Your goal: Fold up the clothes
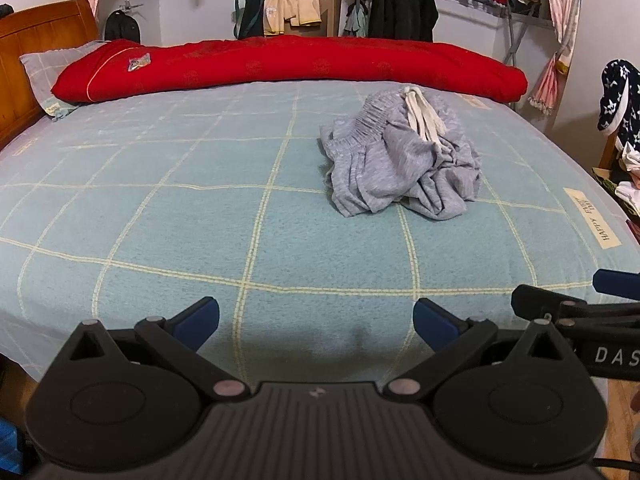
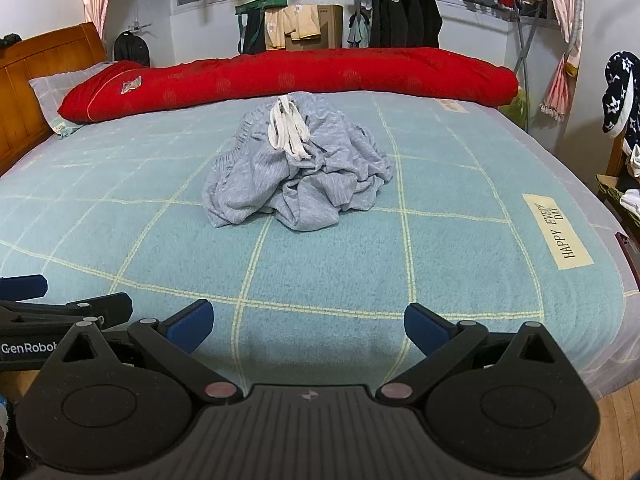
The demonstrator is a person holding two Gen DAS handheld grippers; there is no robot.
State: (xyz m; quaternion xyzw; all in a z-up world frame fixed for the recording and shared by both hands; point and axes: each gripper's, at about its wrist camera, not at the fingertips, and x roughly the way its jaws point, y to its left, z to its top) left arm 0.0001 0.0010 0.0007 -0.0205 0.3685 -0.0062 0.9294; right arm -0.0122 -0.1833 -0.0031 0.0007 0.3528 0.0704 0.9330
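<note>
Both sets of jaws stand spread wide with nothing between them: the left gripper (image 1: 316, 320) and the right gripper (image 2: 308, 320) hover side by side over the near edge of the bed (image 1: 160, 208). The grey sweatpants (image 2: 296, 172) lie crumpled in a heap near the middle of the bed, well apart from both grippers, white drawstring (image 2: 288, 128) on top. A red quilt (image 1: 280, 64) runs along the bed's far side.

Both grippers are just hanging side by side at the near edge. Left gripper (image 1: 316, 322) has its jaws spread wide, nothing between them, and right gripper (image 2: 308, 320) is wide apart and empty too.
</note>
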